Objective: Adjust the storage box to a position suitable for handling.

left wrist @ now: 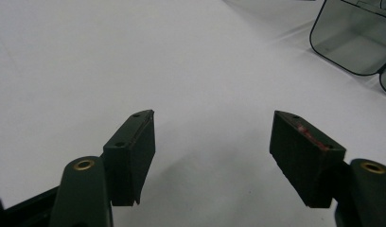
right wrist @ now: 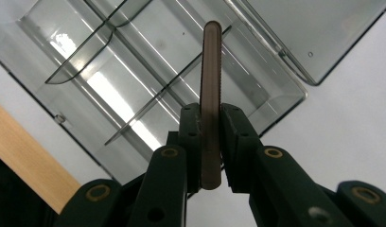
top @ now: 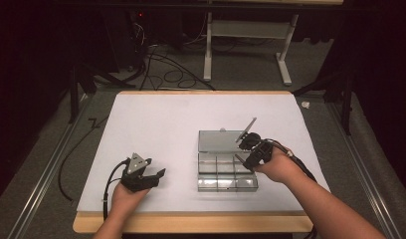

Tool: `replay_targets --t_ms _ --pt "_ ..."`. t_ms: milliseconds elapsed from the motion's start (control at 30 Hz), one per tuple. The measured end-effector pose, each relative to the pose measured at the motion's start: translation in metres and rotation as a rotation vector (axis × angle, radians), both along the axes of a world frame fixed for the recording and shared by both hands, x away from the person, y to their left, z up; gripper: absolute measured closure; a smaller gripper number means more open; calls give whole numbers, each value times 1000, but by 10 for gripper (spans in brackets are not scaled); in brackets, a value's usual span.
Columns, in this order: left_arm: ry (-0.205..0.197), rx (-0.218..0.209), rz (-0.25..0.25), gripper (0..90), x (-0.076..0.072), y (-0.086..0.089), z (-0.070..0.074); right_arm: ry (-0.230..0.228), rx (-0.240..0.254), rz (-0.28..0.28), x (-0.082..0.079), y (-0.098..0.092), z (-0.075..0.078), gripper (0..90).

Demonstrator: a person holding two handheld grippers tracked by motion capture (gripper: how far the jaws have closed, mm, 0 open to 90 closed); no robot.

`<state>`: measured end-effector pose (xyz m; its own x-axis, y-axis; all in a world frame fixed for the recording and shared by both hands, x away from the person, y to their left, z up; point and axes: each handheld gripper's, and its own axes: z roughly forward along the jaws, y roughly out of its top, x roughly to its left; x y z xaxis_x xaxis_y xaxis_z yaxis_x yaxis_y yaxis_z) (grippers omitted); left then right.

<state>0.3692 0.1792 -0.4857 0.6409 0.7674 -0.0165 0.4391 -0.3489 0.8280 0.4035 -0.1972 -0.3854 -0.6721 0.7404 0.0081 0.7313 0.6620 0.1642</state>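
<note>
A clear plastic compartment box [top: 226,183] lies on the white mat with its lid [top: 218,141] folded open toward the back. My right gripper [top: 247,143] hovers over the box's right end, shut on a thin flat strip [top: 250,127] that sticks up and away. In the right gripper view the brownish strip [right wrist: 212,61] has a finely toothed edge and stands between the jaws of the right gripper [right wrist: 211,116], above the box's dividers [right wrist: 134,61]. My left gripper [top: 158,178] rests on the mat left of the box. Its jaws [left wrist: 212,127] are open with nothing between them.
The white mat [top: 161,124] covers a wooden table whose front edge [top: 191,223] runs along the bottom. A corner of the box [left wrist: 352,42] shows ahead and to the right in the left gripper view. Cables and a table frame [top: 208,45] lie on the floor behind.
</note>
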Motion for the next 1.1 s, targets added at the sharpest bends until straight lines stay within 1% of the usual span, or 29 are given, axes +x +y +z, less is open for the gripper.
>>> replay_targets --t_ms 100,133,167,200,233,267,367,433,467,533,567,633,733,767,800,833,867,1000,1100 --pt "0 5 -1 322 0 0 0 8 -10 5 4 1 -5 804" --pt "1 8 -4 322 0 0 0 11 -11 -8 4 2 -6 804" --pt "2 10 -4 322 0 0 1 12 -12 3 6 2 -7 804" --pt "2 12 -5 322 0 0 1 11 -13 -8 6 2 -8 804" --pt "1 13 -6 322 0 0 1 7 -17 20 8 0 -10 804" --pt "-2 11 -5 322 0 0 0 16 -21 -7 8 2 -10 804" --pt "-4 14 -5 324 -1 0 0 8 -27 18 11 1 -13 804" --pt "-5 13 -5 325 0 -1 0 10 -33 20 12 2 -15 804" --pt "-2 14 -7 325 0 0 0 10 -37 32 12 2 -16 804" --pt "0 13 -7 324 0 0 0 15 -43 27 13 3 -18 804" --pt "0 13 -6 324 0 0 0 9 -47 38 15 2 -19 804" --pt "-4 13 -5 324 0 -1 0 21 -42 24 17 1 -22 803" --pt "-2 15 -4 325 0 -1 0 23 -45 37 19 1 -26 803" --pt "-1 15 -4 324 0 -1 0 38 -47 4 17 2 -26 803" --pt "-3 13 -3 324 -1 -1 0 36 -48 13 18 2 -27 804" --pt "-4 14 -3 325 -1 -1 0 30 -47 38 19 2 -28 803" --pt "-3 15 -3 325 -1 -1 0 30 -48 42 19 2 -28 803" --pt "-3 16 -4 325 -1 -1 0 23 -48 38 19 3 -28 803" --pt "2 23 -8 324 0 -1 0 26 -47 33 20 2 -29 802"
